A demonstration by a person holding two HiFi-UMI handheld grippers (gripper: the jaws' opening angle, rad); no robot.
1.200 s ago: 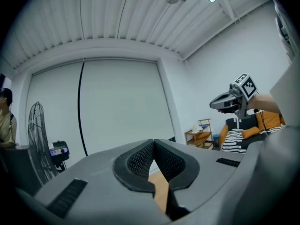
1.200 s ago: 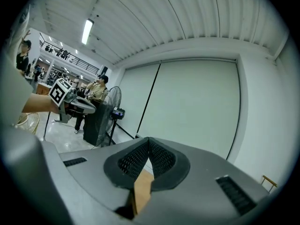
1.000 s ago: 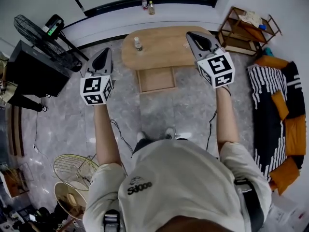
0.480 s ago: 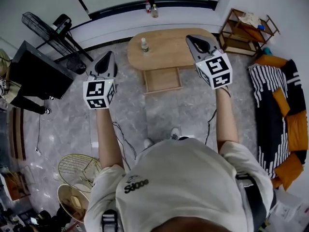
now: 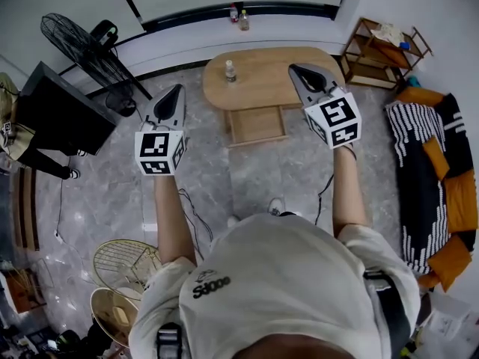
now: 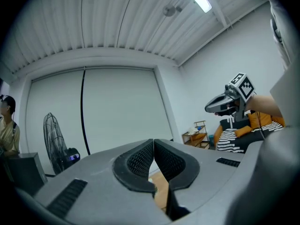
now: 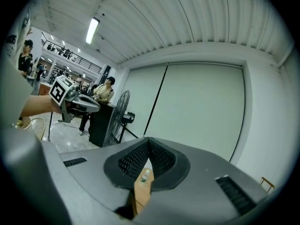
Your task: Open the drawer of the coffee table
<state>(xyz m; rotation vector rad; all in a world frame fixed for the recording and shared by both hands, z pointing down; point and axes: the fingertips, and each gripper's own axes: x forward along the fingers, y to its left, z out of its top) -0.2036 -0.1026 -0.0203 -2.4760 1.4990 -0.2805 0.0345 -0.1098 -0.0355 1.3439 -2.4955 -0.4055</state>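
L gripper & R gripper: fingers fully shut, empty, well apart from drawer, which looks part-out; risk: jerky pull rocks worktop, tips bottle.

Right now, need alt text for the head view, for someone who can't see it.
Seen from above, a person in a pale shirt holds the grey left gripper and grey right gripper, both shut and empty, out toward an oval wooden coffee table whose shallow wooden drawer stands pulled out. A small clear bottle stands on the table.
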